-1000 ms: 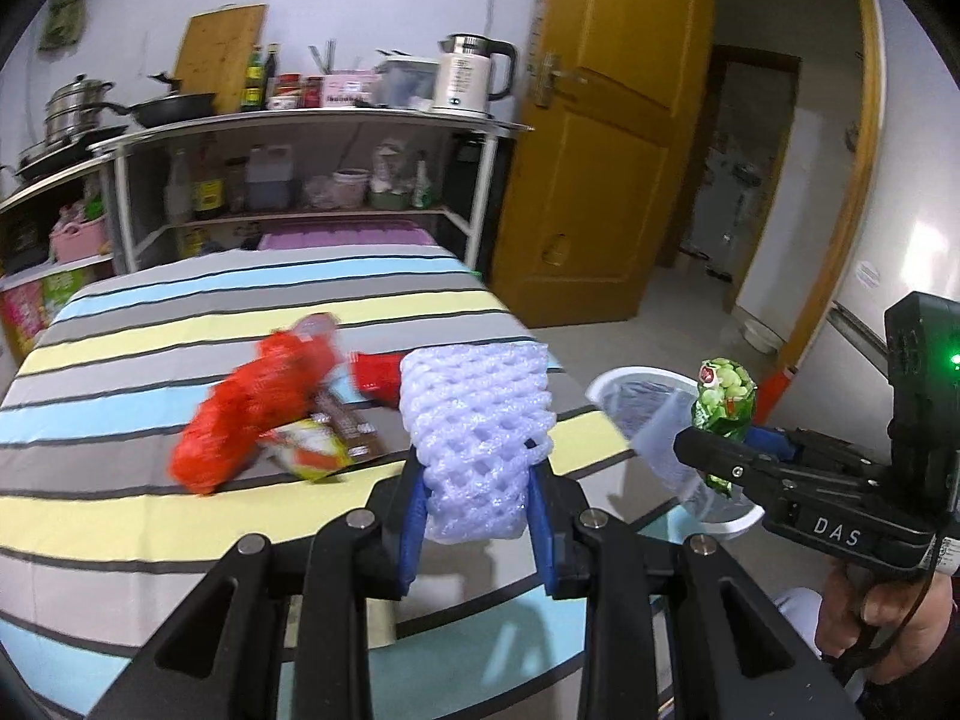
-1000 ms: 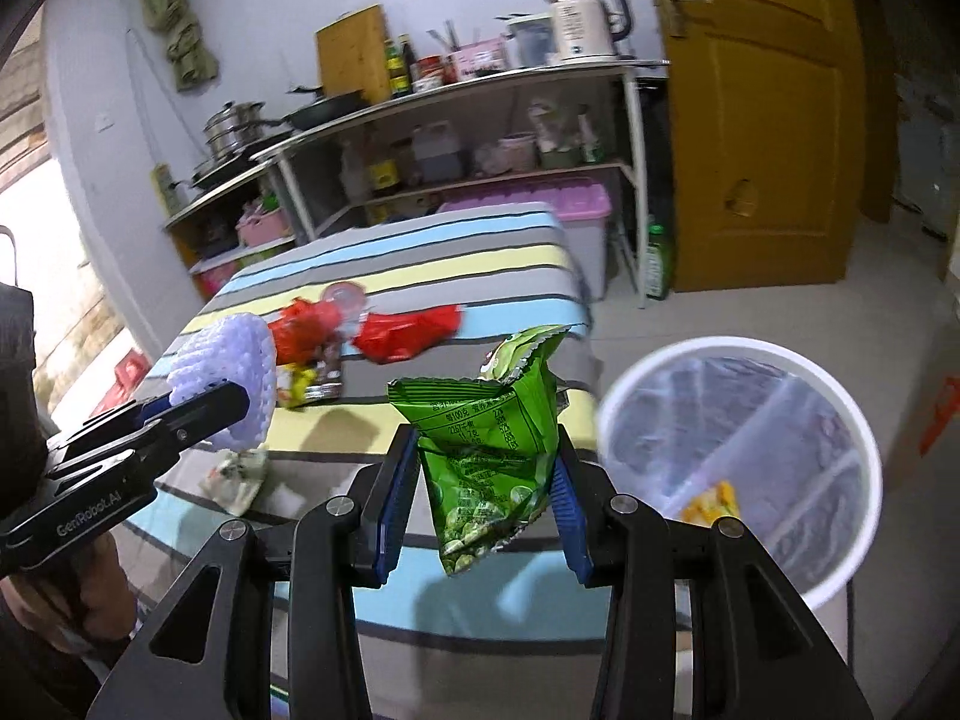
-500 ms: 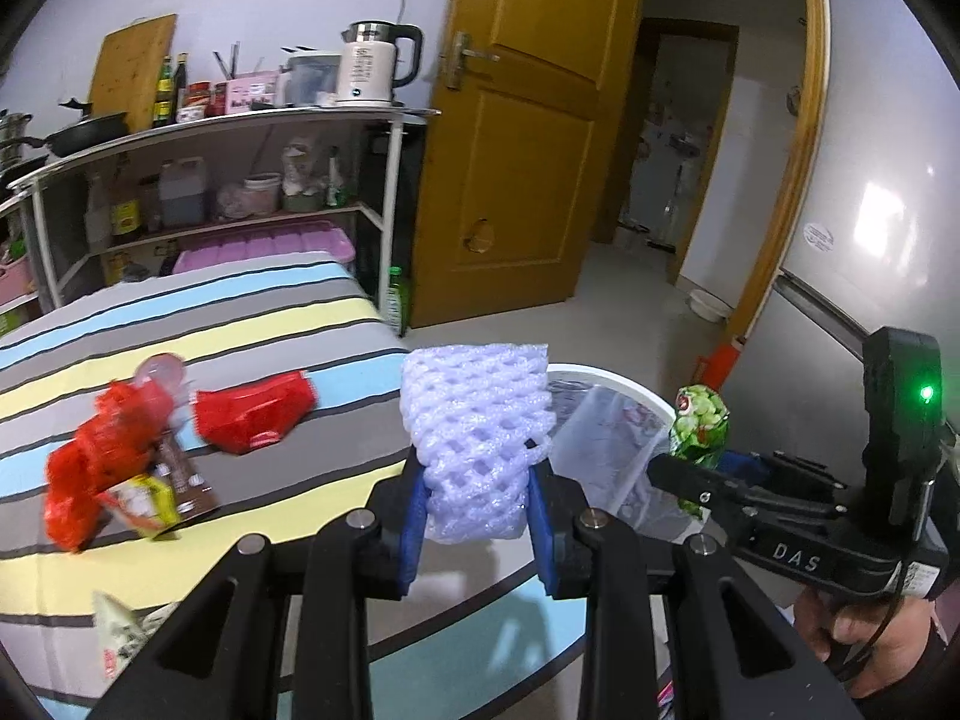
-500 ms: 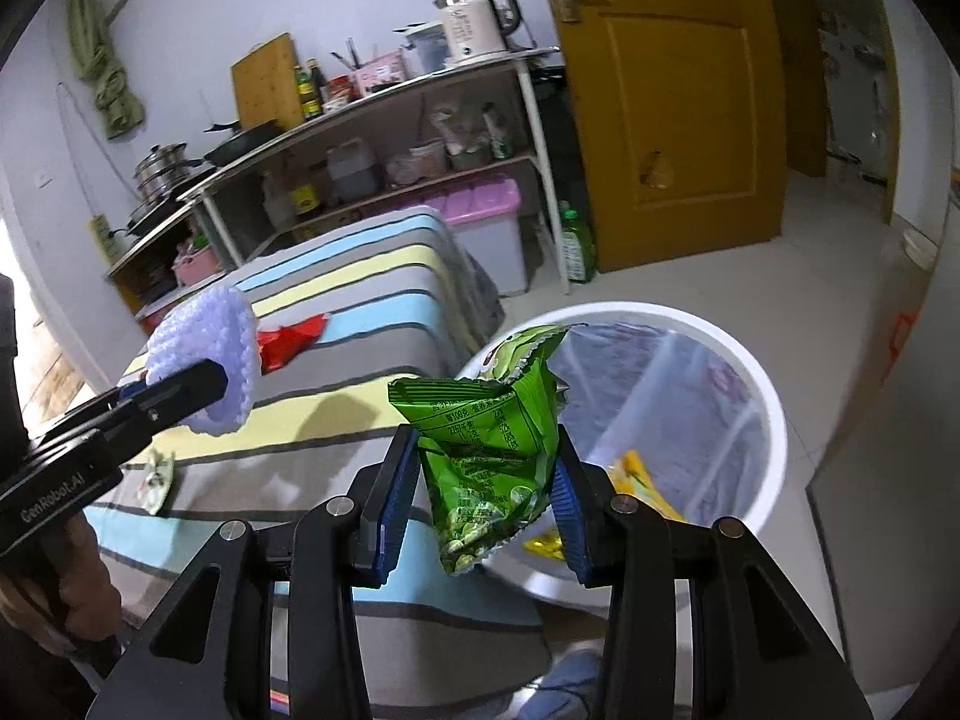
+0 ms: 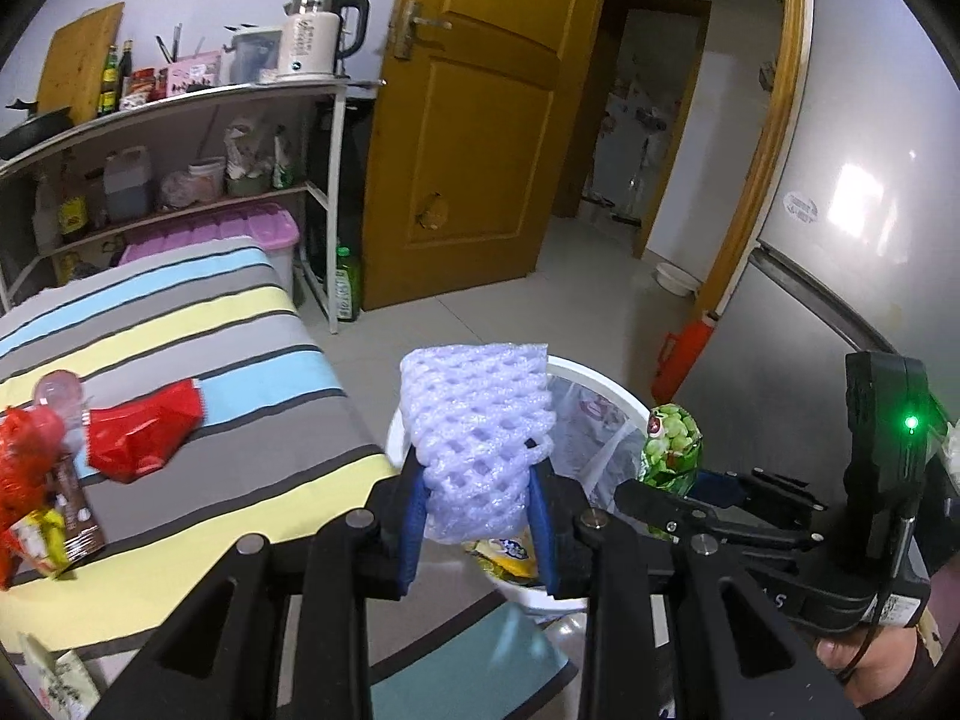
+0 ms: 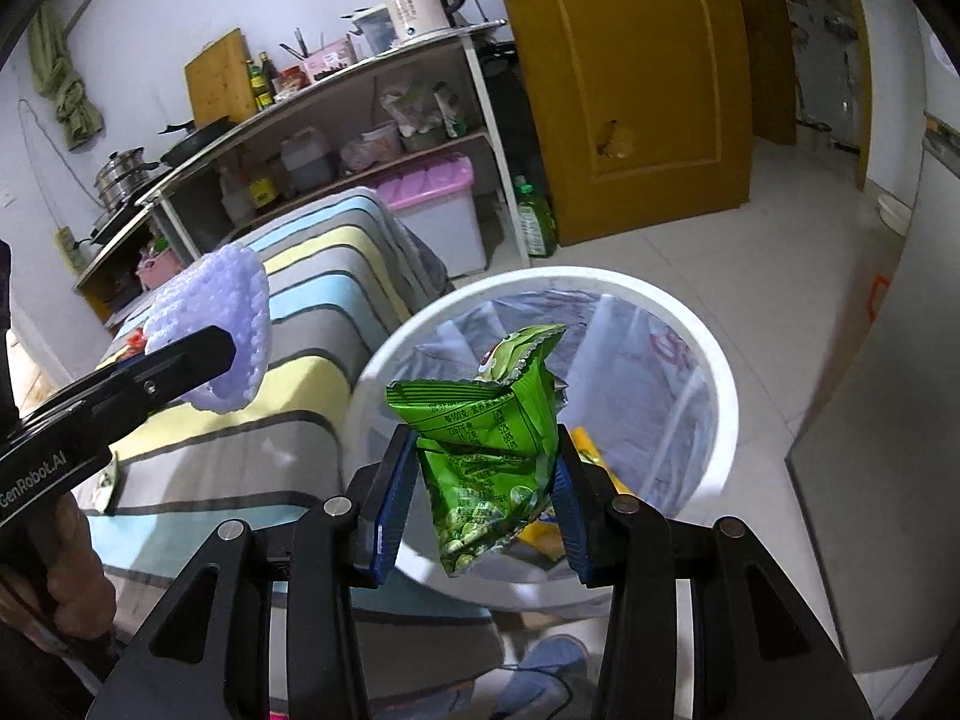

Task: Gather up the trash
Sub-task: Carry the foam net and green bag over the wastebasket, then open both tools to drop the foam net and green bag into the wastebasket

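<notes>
On the striped tablecloth (image 5: 180, 324) at the far left lie several pieces of trash: one crumpled red mesh bag (image 5: 24, 450), one brown-and-yellow snack wrapper (image 5: 54, 531) below it, and one red plastic bag (image 5: 141, 435) just beside them, with a pale wrapper (image 5: 60, 681) at the near table edge. Moving right, the left gripper (image 5: 478, 501) is clamped on one lilac foam fruit net (image 5: 480, 420), held at the rim of the single white waste bin (image 6: 723, 414), which is lined with clear plastic and has a yellow wrapper (image 6: 591, 450) inside. Further right, the right gripper (image 6: 477, 501) pinches one green snack bag (image 6: 492, 444) directly over the bin's opening. On the floor by the far right wall stands one orange bottle (image 5: 684, 354).
</notes>
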A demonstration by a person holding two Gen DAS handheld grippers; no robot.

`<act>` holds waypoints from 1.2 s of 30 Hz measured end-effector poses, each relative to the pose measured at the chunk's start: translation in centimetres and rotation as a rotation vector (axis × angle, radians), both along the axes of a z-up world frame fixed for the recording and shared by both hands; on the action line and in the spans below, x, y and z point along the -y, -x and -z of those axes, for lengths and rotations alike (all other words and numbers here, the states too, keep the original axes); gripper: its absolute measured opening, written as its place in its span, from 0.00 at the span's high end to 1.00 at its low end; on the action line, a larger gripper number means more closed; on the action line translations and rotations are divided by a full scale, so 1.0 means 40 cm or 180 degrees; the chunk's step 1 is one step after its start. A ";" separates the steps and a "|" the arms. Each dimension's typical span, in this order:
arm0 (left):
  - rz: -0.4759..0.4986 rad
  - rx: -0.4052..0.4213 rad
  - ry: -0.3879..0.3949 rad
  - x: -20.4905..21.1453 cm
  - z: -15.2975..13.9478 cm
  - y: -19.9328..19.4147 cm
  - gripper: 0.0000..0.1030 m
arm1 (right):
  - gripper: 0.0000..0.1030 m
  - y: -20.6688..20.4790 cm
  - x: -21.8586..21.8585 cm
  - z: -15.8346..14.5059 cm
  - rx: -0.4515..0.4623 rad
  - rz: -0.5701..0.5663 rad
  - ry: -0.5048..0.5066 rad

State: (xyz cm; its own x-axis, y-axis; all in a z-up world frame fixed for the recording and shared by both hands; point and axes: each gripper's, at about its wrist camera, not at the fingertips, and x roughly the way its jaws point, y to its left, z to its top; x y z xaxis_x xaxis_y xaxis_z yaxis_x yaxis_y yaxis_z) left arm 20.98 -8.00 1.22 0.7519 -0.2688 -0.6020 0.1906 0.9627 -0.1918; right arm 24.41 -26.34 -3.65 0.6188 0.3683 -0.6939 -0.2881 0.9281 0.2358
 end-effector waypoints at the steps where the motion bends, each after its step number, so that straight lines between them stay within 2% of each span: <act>1: 0.0013 -0.0016 -0.0001 0.005 0.004 -0.007 0.69 | 0.55 -0.003 0.004 0.004 -0.0012 0.0017 0.0010; 3: 0.0042 -0.0054 -0.0001 0.015 0.013 -0.020 0.69 | 0.50 -0.010 0.010 0.012 -0.0037 0.0046 0.0017; 8: 0.0053 -0.0164 0.0010 0.025 0.036 -0.048 0.60 | 0.47 -0.020 0.026 0.026 -0.0073 0.0100 0.0027; 13: 0.0073 -0.0228 0.0065 0.032 0.047 -0.058 0.52 | 0.46 -0.013 0.040 0.024 -0.0057 0.0126 0.0021; 17: 0.0100 -0.0217 0.0095 0.031 0.045 -0.059 0.48 | 0.46 -0.004 0.048 0.015 -0.0025 0.0153 0.0029; 26: 0.0042 -0.0095 0.0110 0.008 0.028 -0.016 0.48 | 0.46 0.035 0.035 -0.023 0.0101 0.0096 -0.0016; 36: -0.0235 0.0145 0.0041 -0.087 -0.013 0.110 0.49 | 0.46 0.110 -0.026 -0.091 0.0352 -0.0082 -0.0128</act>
